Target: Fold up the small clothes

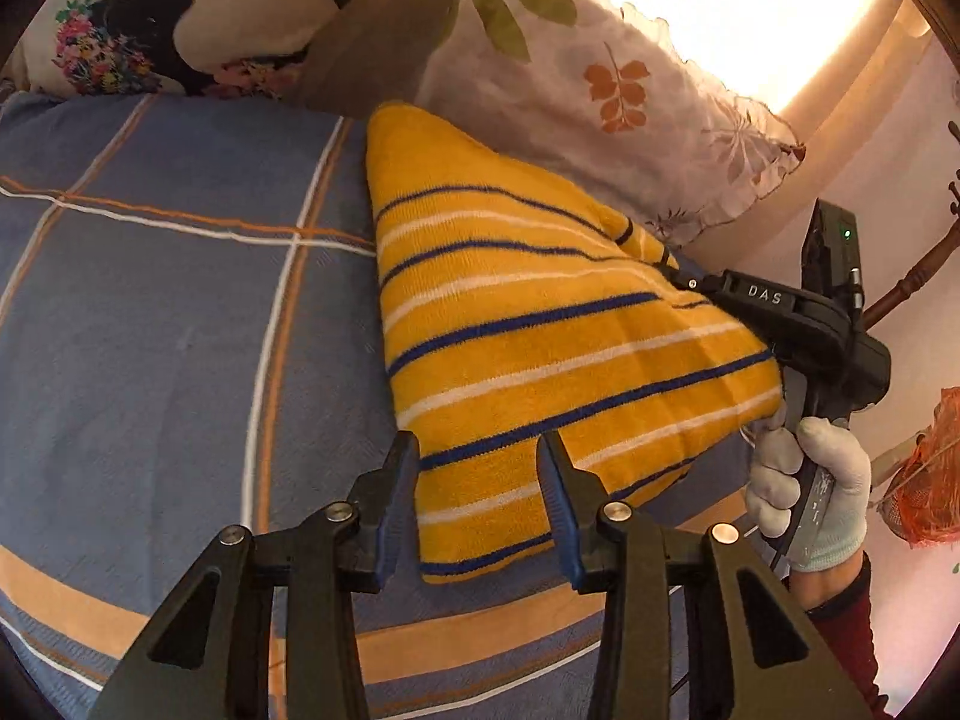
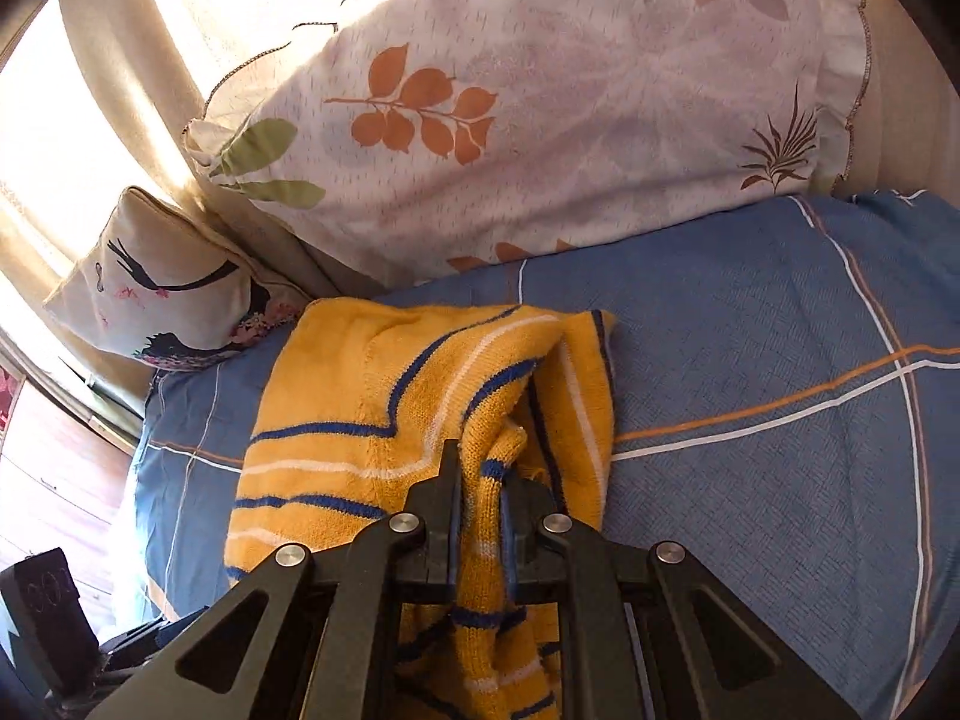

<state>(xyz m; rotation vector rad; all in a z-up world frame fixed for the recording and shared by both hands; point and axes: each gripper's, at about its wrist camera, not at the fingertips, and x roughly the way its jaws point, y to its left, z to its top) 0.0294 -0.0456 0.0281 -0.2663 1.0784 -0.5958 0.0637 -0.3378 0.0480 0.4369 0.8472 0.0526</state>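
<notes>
Fold half made, striped yellow sweater (image 1: pixel 528 324) on the bed (image 1: pixel 180 300).
Your right gripper (image 2: pixel 483 480) jaws clamp its edge; left gripper (image 1: pixel 480 468) jaws apart, straddling the hem; finishing folds remain.

Light source: strong warm daylight through the curtain (image 1: pixel 798 30), overexposed to white in both views.
Glare: washes out the leaf-print pillow (image 2: pixel 540 96) top edge.
Bed (image 1: pixel 180 330): evenly lit, soft shadows under the yellow striped garment (image 1: pixel 540 324).
Distortion: heavy fisheye bending, dark vignette corners.
Focus: sharp centre, softer rims.
</notes>
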